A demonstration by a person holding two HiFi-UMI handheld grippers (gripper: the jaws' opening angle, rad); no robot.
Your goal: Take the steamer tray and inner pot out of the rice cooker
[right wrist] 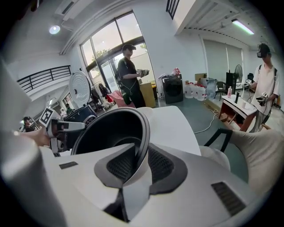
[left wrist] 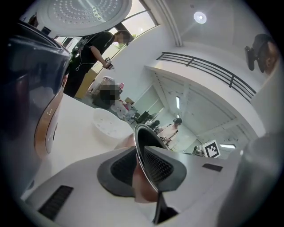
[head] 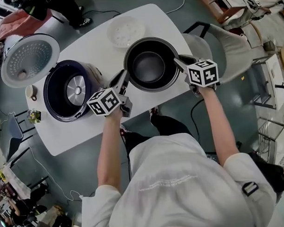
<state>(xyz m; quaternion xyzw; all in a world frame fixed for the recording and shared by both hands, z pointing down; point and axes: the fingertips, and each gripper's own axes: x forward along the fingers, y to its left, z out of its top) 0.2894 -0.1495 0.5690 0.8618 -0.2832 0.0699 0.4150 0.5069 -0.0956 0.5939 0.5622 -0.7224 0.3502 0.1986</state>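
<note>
— Where did things stand, starting with the big pieces?

— The table [head: 82, 131] carried everything. The cooker [head: 62, 97] sat at its left end with its lid [head: 31, 58] thrown open. The well was empty down to the bare heating plate [head: 76, 89].

— So the pot was out?

— Yes. The pot [head: 149, 64] was clear of the cooker and just to its right, near the middle of the table. It was upright, mouth up, with nothing in it. Whether its base had met the table I could not tell.

— And the tray?

— The tray [head: 125, 31] lay on the far side of the table, just beyond the pot, with neither gripper on it. That half looked finished.

— What were the grippers doing?

— Both were on the pot. The left gripper [head: 123, 80] had its jaws clamped on the rim at the pot's left, one pad inside the wall and one outside. The right gripper [head: 177, 62] pinched the opposite rim in the same way.

— What was left, then?

— By my reading, very little. The pot needed to be settled flat on the table, then both jaws opened and drawn off the rim. A tilt on release seemed the only risk.
</note>
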